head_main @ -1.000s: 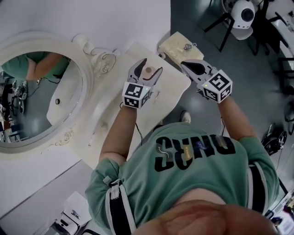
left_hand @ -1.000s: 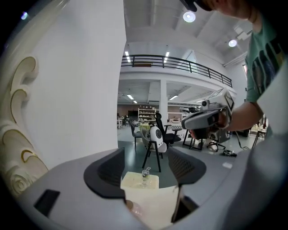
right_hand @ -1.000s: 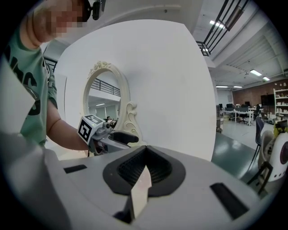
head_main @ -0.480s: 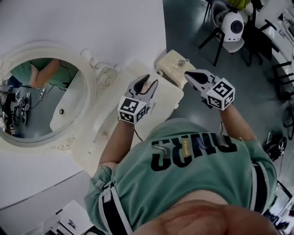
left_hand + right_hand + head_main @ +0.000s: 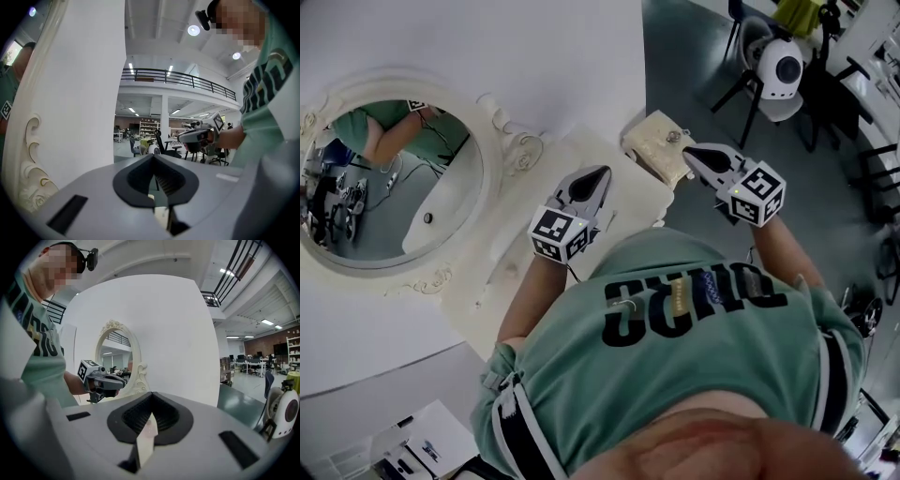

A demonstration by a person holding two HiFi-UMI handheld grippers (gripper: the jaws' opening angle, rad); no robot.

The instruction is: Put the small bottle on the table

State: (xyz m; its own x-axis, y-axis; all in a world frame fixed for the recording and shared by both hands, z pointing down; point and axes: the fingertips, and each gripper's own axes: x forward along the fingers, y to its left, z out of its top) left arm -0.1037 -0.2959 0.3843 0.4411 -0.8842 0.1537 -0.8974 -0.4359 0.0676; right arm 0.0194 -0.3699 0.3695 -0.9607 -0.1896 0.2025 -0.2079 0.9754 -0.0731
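Observation:
No small bottle shows in any view. My left gripper (image 5: 601, 172) hovers over the white dressing table (image 5: 634, 190), jaws shut with nothing visible between them. In the left gripper view its jaws (image 5: 154, 158) meet tip to tip, and only a cream sliver shows below. My right gripper (image 5: 688, 150) is off the table's right end, over a cream stool (image 5: 649, 139), and is shut too. In the right gripper view its jaws (image 5: 151, 397) are together, and the left gripper (image 5: 106, 380) sits in front of the mirror.
An oval mirror (image 5: 394, 187) in a carved white frame stands along the table's back. A small metal fitting (image 5: 673, 137) lies on the stool. On the dark floor beyond are a round white machine (image 5: 784, 69) and chairs. The person's green shirt hides the table's near side.
The left jaws went from wide open to shut and the gripper drew back toward the person. The round pinkish thing seen between them earlier no longer shows. The right gripper barely moved.

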